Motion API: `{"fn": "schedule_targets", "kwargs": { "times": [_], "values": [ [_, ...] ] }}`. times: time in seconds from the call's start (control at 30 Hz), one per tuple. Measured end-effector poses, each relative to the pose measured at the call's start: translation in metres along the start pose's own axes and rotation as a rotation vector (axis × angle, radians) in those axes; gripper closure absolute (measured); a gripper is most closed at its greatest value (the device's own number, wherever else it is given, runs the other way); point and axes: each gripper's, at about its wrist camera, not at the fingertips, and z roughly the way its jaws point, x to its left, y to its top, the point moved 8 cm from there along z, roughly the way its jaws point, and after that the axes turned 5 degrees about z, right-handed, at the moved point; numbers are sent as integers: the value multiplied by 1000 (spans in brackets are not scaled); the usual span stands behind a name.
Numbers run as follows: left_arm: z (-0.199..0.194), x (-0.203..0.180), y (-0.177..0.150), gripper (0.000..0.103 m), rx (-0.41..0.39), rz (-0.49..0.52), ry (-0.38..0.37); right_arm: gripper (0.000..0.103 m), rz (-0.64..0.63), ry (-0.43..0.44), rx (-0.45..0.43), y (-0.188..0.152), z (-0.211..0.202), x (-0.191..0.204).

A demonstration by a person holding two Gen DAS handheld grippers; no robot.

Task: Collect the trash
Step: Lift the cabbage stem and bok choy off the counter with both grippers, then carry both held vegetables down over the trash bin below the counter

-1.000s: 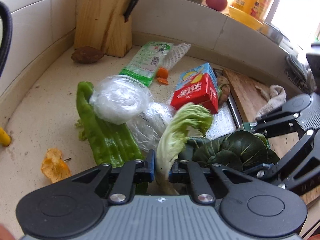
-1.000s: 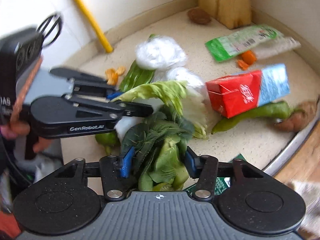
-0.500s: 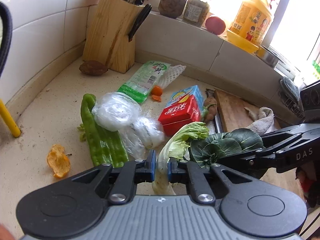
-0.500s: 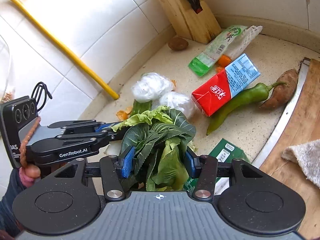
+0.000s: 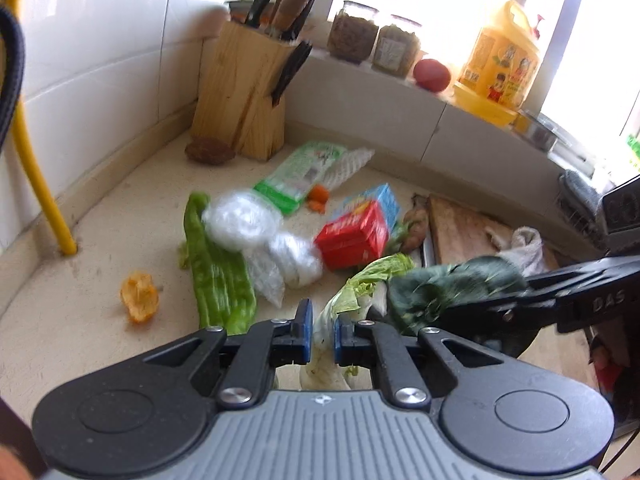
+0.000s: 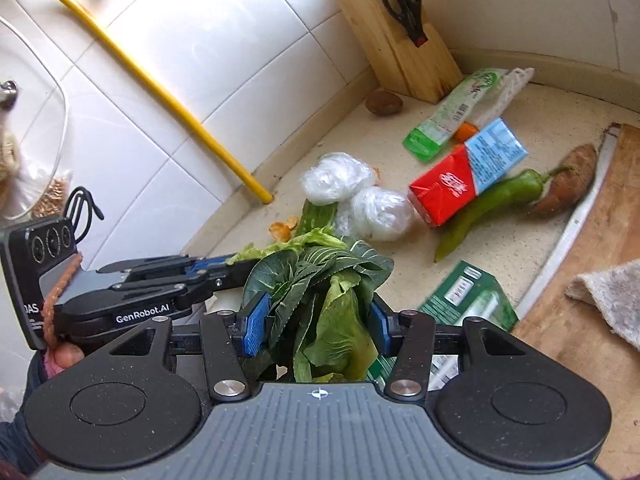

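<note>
Both leaves are up off the table (image 5: pixel 100 312) now, lifted higher than a second ago! Left tongs (image 5: pixel 319 330) pinch the pale cabbage leaf (image 5: pixel 360 284); right tongs (image 6: pixel 316 324) grip the dark greens (image 6: pixel 320 280). Carry-off looks next. No bin in sight, and the left view is motion-blurred.

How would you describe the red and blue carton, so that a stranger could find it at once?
Start at the wooden knife block in the corner and come forward along the counter, past the green wrapper. The carton lies on its side there, against a long green pepper. It is the only box that is half red, half light blue.
</note>
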Motion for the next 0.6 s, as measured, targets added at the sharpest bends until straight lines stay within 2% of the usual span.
{"fn": "schedule_targets", "kwargs": {
  "times": [0.2, 0.37, 0.6],
  "values": [
    [13, -5, -38, 96, 76, -19, 7, 45, 29, -11, 5, -14, -7, -15],
    [-2, 1, -48, 97, 74, -61, -12, 45, 40, -8, -19, -12, -16, -16],
    [-29, 29, -55, 97, 19, -217, -19, 45, 76, 41, -20, -4, -13, -15]
  ]
}}
